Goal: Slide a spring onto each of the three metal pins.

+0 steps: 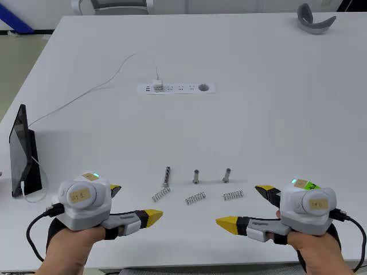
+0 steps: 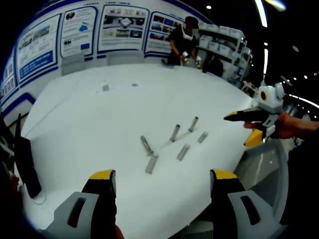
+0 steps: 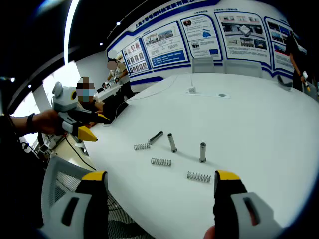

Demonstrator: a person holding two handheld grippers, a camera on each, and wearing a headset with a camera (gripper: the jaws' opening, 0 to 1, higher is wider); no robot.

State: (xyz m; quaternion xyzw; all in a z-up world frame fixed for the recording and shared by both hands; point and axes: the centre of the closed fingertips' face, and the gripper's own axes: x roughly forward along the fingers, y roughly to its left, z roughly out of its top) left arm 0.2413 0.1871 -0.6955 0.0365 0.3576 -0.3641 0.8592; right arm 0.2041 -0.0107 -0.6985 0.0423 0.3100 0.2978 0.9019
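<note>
Three metal pins sit in a row near the front of the white table [image 1: 258, 103]. The left pin [image 1: 166, 176] lies on its side, while the middle pin [image 1: 195, 176] and right pin [image 1: 226, 175] stand upright. A loose spring lies just in front of each: left spring [image 1: 161, 195], middle spring [image 1: 195, 198], right spring [image 1: 233, 195]. My left gripper [image 1: 136, 201] is open at the front left, clear of them. My right gripper [image 1: 245, 205] is open at the front right, holding nothing. The springs [image 2: 152, 163] [image 3: 161, 162] lie ahead of both sets of jaws.
A white power strip [image 1: 176, 88] with a plugged-in cable lies mid-table. A dark tablet on a stand [image 1: 20, 150] is at the left edge. A grey curved object [image 1: 314, 22] rests at the far right corner. People [image 2: 182, 42] stand beyond the table.
</note>
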